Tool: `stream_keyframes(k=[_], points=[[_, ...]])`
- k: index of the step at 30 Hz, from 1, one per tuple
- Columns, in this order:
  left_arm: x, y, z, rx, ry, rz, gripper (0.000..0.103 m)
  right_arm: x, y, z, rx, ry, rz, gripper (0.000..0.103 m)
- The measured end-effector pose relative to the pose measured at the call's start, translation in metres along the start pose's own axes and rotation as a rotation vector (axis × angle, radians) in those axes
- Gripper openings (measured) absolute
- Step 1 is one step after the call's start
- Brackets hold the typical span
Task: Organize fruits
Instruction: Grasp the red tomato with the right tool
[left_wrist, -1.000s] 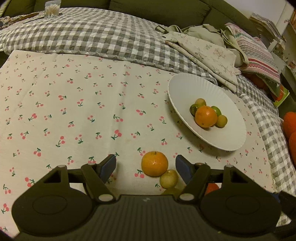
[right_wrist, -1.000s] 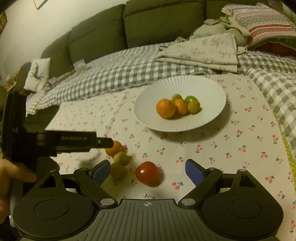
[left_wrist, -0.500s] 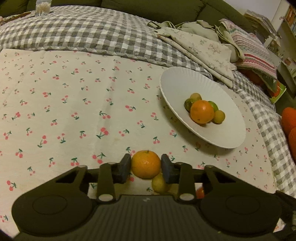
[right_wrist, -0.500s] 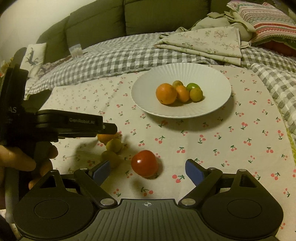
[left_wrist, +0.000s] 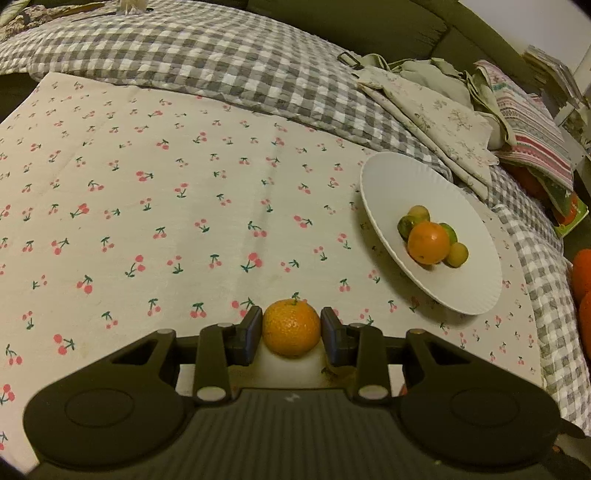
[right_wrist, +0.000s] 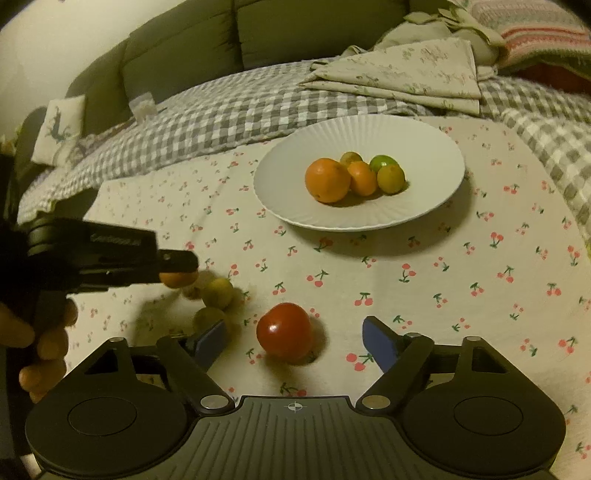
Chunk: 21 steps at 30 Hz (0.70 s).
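My left gripper (left_wrist: 291, 332) is shut on an orange mandarin (left_wrist: 291, 326) and holds it above the cherry-print cloth; it also shows in the right wrist view (right_wrist: 177, 264) with the mandarin (right_wrist: 177, 278) under its tip. The white plate (left_wrist: 476, 288) to its right holds an orange (left_wrist: 428, 242) and small green-yellow fruits. In the right wrist view the plate (right_wrist: 295, 206) lies ahead. My right gripper (right_wrist: 295, 339) is open around a red tomato (right_wrist: 284, 330) on the cloth. Two small yellow-green fruits (right_wrist: 218, 293) lie left of the tomato.
A checked blanket (left_wrist: 221, 55) and folded cloths (left_wrist: 443, 110) lie behind the cherry-print cloth (left_wrist: 147, 203). A striped pillow (left_wrist: 532, 125) is at the right, and a green sofa back (right_wrist: 221, 40) stands behind. The person's hand (right_wrist: 40, 339) holds the left gripper.
My left gripper closed on the mandarin and lifted it off the cloth. My right gripper moved forward toward the tomato and stayed open.
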<state>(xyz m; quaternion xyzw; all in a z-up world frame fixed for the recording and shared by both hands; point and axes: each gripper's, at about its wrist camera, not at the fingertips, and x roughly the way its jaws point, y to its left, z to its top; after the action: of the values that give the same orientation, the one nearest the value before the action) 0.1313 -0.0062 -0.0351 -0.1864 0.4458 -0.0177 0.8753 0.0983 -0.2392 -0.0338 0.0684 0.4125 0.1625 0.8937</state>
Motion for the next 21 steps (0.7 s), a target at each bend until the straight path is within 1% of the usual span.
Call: stream_keyframes(k=[3,6,8,9,12,15,18,21], points=[[-0.001,0.0,0.0,0.0,0.001,0.002,0.033,0.005,-0.002,0.001,0.028,0.004,0.009,0.068],[-0.001,-0.001,0.0,0.0,-0.004,0.007,0.033,0.012,0.0,0.001,0.021,0.01,0.001,0.059],[-0.002,0.0,0.0,-0.004,-0.004,0.009,0.033,0.016,0.003,0.0,0.014,0.011,0.007,0.048],[-0.003,0.0,0.0,-0.006,-0.004,0.009,0.033,0.017,0.004,0.0,0.009,0.013,0.005,0.034],[-0.005,0.0,0.001,-0.008,-0.006,0.007,0.033,0.015,0.006,0.001,-0.01,0.002,0.004,0.035],[-0.007,-0.002,0.0,0.002,-0.012,0.01,0.033,0.007,0.003,0.004,0.015,-0.02,0.027,0.035],[-0.007,-0.003,0.0,0.007,-0.013,0.013,0.033,0.007,0.002,0.005,0.022,-0.017,0.002,0.035],[-0.007,-0.003,0.0,0.007,-0.012,0.016,0.033,0.007,0.001,0.005,0.026,-0.018,-0.002,0.035]])
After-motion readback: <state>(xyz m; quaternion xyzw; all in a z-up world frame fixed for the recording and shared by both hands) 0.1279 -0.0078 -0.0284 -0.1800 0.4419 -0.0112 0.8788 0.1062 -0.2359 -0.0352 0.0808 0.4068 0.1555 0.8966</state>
